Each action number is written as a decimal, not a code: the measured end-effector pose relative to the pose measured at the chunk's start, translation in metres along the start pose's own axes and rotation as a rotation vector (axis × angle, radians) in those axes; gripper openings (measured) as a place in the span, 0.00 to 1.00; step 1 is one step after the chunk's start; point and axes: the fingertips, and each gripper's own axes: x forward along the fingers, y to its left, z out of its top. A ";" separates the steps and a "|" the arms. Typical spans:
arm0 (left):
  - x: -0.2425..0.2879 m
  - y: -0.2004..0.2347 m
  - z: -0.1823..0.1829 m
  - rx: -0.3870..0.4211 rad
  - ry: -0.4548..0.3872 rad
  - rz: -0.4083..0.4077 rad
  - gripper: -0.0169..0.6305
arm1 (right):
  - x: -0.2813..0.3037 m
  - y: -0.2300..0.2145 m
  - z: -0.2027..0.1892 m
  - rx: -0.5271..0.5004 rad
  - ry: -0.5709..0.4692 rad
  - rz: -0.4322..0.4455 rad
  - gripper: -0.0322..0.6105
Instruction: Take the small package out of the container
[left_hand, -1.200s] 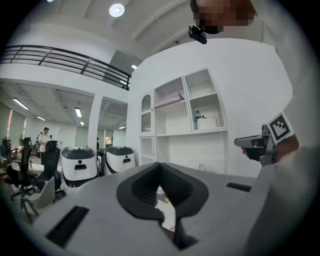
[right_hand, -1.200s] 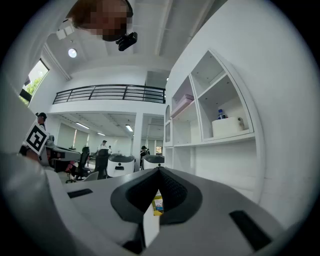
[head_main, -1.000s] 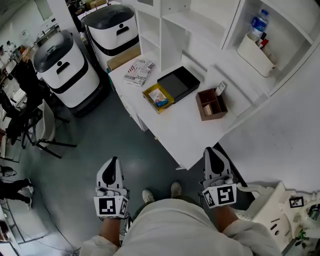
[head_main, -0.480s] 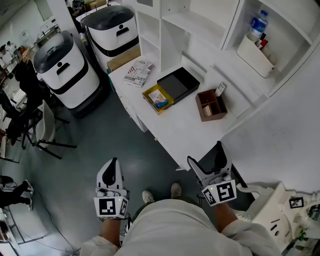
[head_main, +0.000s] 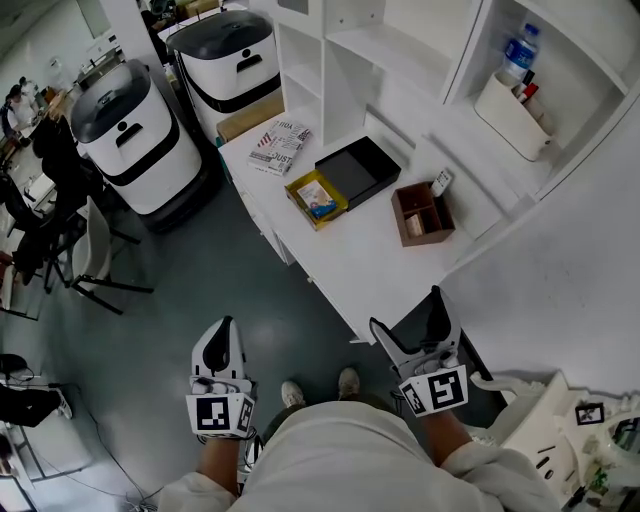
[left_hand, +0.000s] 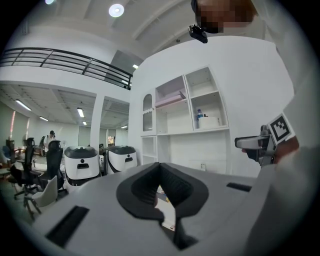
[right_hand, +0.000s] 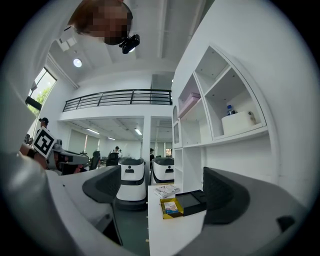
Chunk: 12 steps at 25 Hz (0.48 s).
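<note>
units (head_main: 135, 135), two of them, white and rounded with dark tops, parked on the grey floor (head_main: 230, 270) at far left, next to the far end of the white surface (head_main: 350, 265). left tool (head_main: 226, 330) low over that floor, pointing level, jaws pressed together, nothing pinched.

on the surface, going rightward: a printed booklet (head_main: 278, 142) at the end nearest the units; then the yellow container (head_main: 296, 190), open on top, with the small package (head_main: 319, 196) lying flat inside, untouched; just beside the container, a black tray (head_main: 357, 167), corners nearly meeting.

right tool (head_main: 408, 315) by the near corner of the surface, well apart from the container, jaws just now opening out to a wide spread, empty between them; through that gap in the right gripper view, the yellow container and the black tray farther along the surface.

past the tray, a brown wooden organiser (head_main: 422, 212) with two compartments, standing apart from the rest. far right, a white shelf unit (head_main: 470, 50) against the wall, holding a white tub (head_main: 510, 110) and a water bottle (head_main: 520, 45) at its far end.
</note>
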 end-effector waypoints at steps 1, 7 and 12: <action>0.000 -0.003 0.000 0.000 0.002 0.005 0.04 | 0.000 -0.003 0.000 -0.002 0.000 0.004 0.80; 0.001 -0.021 -0.006 -0.010 0.010 0.056 0.04 | -0.001 -0.018 0.000 -0.024 -0.005 0.058 0.80; 0.006 -0.027 -0.019 -0.015 0.030 0.067 0.04 | 0.018 -0.026 -0.011 -0.046 0.001 0.082 0.80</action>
